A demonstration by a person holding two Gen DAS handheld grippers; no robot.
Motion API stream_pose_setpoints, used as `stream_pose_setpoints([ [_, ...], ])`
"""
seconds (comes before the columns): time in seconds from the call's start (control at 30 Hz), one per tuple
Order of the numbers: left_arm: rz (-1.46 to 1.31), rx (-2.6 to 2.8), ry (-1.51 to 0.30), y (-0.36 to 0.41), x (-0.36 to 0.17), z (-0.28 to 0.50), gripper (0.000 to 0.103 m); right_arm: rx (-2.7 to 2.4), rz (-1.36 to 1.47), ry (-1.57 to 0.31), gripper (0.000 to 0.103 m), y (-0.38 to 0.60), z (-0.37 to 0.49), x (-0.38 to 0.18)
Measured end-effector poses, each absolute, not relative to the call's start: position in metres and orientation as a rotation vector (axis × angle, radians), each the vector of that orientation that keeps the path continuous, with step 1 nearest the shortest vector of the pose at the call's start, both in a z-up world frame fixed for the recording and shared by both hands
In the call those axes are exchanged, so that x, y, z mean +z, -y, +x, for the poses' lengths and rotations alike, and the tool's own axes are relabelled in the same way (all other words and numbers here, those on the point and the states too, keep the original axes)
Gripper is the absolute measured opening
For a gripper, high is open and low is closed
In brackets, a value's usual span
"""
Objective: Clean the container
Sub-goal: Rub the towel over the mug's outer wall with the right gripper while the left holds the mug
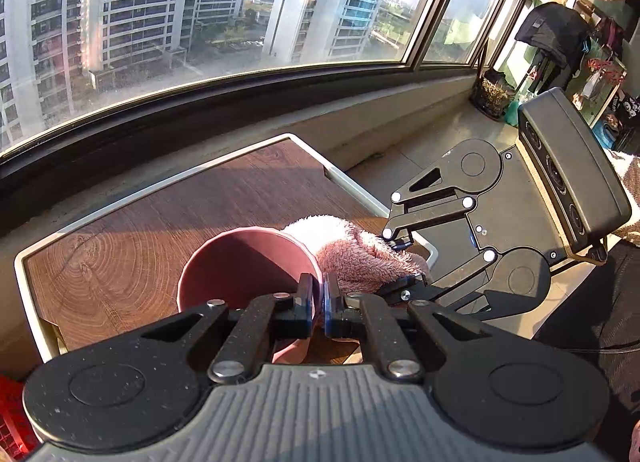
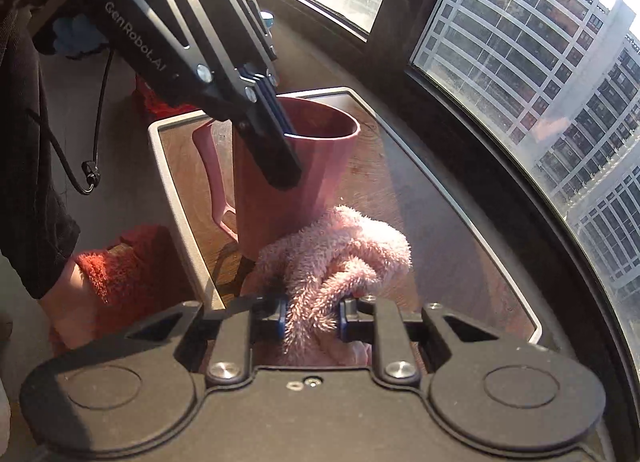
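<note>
On the left we hold the left gripper (image 1: 318, 294) with its jaws clamped on the rim of the pink cup (image 1: 244, 262), one finger inside the wall and one outside. The cup stands upright on the wooden tray (image 1: 120, 246), mouth up, its long axis vertical, its handle (image 2: 212, 177) on the side away from the window (image 1: 200, 21).

To the right, the right gripper (image 2: 312, 318) has its jaws closed on a bunched pink fluffy cloth (image 2: 340, 250), which lies against the lower outside wall of the cup, touching it.

What the next move turns on, we judge: the cup's open mouth lies above and ahead of the cloth, so the cloth must rise over the rim and go down along the cup's axis. The right hand is the one carrying it; the left only steadies.

We count one cup, one cloth, one tray, two grippers
</note>
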State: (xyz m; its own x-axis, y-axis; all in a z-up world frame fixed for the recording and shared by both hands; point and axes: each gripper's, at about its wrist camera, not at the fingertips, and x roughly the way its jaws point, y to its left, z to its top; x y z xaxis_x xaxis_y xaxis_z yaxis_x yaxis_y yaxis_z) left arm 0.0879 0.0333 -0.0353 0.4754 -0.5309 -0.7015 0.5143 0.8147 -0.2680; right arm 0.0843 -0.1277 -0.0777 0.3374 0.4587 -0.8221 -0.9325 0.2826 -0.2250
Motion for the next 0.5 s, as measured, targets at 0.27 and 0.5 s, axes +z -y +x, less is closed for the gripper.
stream_pose_setpoints([
  [0.27,-0.024,-0.635,-0.866,-0.032,-0.036,0.089,0.005,1.008,-0.688,-0.684,0.021,0.155,0.098,-0.041],
  [0.5,-0.013,-0.646,-0.87,-0.03,-0.037,0.089,0.005,1.072,-0.64,-0.649,0.021,0.145,0.09,-0.031],
])
